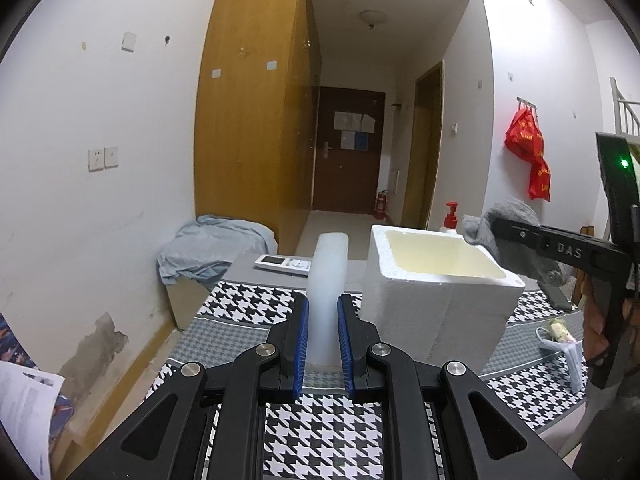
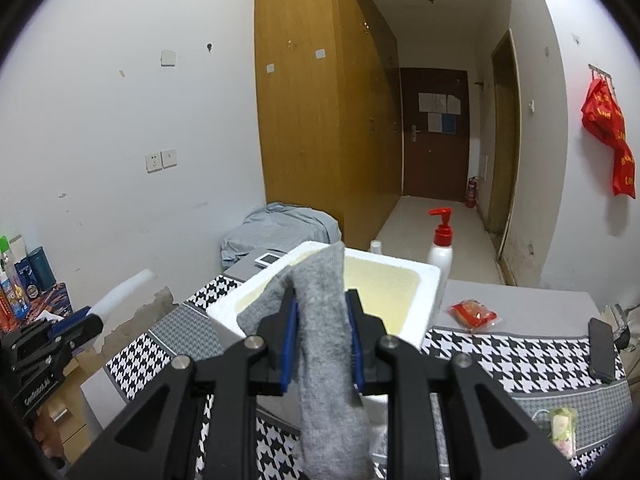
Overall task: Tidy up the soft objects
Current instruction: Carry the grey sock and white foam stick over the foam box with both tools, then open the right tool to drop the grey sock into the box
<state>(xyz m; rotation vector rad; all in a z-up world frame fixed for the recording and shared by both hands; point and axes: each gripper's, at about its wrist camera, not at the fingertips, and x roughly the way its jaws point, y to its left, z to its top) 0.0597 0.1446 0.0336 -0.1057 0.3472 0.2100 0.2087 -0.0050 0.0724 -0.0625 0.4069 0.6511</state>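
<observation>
Left wrist view: the left gripper (image 1: 323, 336) pinched a white foam strip (image 1: 326, 280) at lower centre, the blue pads pressed against its sides. The strip stood upright and curved away above the jaws, over the houndstooth cloth (image 1: 320, 432) on the counter. A white foam box (image 1: 436, 300) sat right of centre, open-topped, its yellowish inside showing nothing in it. At the right edge the right gripper (image 1: 504, 228) held a grey sock (image 1: 516, 240) just above the box's far corner.

Right wrist view: the right gripper (image 2: 322, 336) was clamped on the sock (image 2: 328, 344) at centre frame. The sock draped both ways, its upper end over the box (image 2: 332, 304) rim and its lower end hanging slack towards the bottom of the frame. The left gripper (image 2: 86, 318) showed at lower left, the strip (image 2: 120, 292) jutting from it, well apart from the box.

Judgement: both items looked light and soft. The sock was limp and would sag or snag on the rim; a mid-length hold suited it. The strip appeared springy and lightly squeezed; a grip near its base looked secure.
</observation>
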